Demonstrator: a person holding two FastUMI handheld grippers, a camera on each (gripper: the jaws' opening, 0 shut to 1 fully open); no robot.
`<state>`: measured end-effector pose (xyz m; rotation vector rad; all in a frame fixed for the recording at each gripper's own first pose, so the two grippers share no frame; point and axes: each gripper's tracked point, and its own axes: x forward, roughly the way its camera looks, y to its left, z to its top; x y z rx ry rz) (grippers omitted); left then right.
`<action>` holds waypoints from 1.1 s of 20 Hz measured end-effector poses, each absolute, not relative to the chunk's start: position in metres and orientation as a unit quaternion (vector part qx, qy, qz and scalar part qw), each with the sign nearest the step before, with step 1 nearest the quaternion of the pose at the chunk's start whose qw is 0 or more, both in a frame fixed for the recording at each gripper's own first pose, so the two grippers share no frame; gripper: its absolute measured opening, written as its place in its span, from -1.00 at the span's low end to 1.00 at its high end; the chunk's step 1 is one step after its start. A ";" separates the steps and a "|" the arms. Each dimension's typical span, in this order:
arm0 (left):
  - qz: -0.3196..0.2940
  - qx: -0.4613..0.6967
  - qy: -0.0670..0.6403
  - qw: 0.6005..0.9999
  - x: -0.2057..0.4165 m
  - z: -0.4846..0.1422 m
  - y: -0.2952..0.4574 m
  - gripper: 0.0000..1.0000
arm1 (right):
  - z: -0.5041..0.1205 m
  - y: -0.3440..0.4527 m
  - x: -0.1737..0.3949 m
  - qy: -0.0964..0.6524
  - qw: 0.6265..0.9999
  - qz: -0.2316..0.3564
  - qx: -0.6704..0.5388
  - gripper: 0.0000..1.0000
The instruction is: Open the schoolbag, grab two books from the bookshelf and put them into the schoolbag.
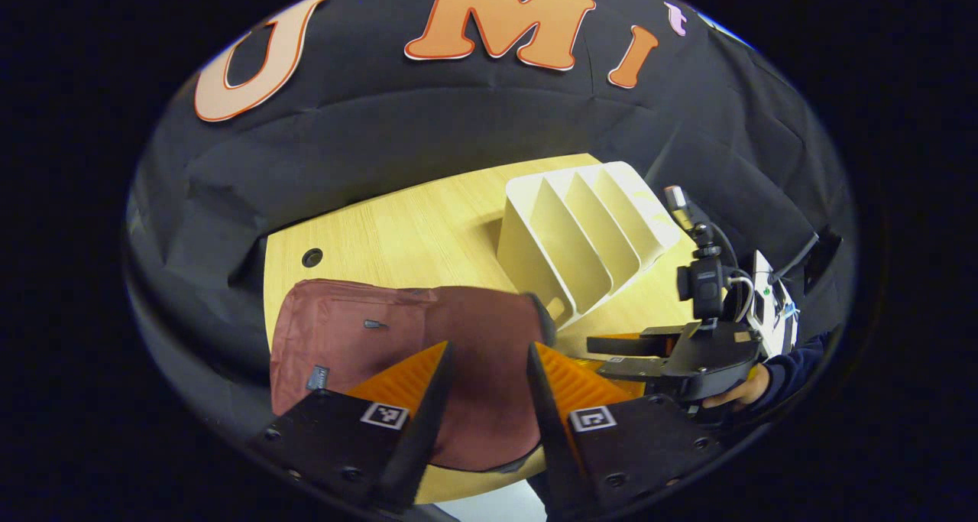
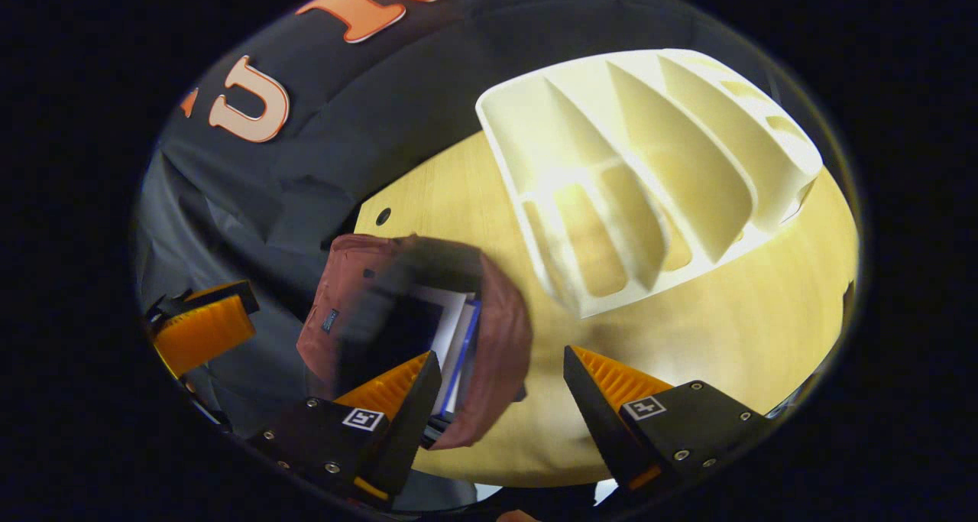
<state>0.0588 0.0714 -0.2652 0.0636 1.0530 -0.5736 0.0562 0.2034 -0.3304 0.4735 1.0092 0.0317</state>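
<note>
In the left gripper view, the left gripper [image 1: 487,369] hangs with jaws spread and empty above the schoolbag [image 1: 397,354], which lies on the table [image 1: 412,231] beside the bookshelf [image 1: 588,231]. The right gripper [image 1: 615,354], held by a hand [image 1: 737,390], has its jaws apart.

In the right gripper view, the right gripper [image 2: 500,373] spreads empty over the open schoolbag [image 2: 497,338]; books [image 2: 451,331] sit inside.

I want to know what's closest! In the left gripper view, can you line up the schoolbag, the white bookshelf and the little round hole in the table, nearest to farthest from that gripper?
1. Schoolbag: right ahead of the left gripper, lying on the table.
2. White bookshelf: behind the bag, to the right.
3. Round hole: back left, near the table's edge. It looks about as far off as the bookshelf, so that ranking is too close to call.
</note>
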 end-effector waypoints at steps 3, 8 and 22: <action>-0.259 0.023 0.487 0.834 0.040 -0.258 0.037 0.75 | -0.293 0.149 0.042 0.445 0.873 0.019 0.200 0.94; -0.227 0.018 0.454 0.862 0.018 -0.236 -0.029 0.94 | -0.234 0.081 0.037 0.375 0.916 0.044 0.136 0.95; -0.130 0.002 0.184 0.974 0.017 -0.064 -0.140 0.94 | -0.005 -0.054 0.046 0.129 0.991 0.031 0.024 0.93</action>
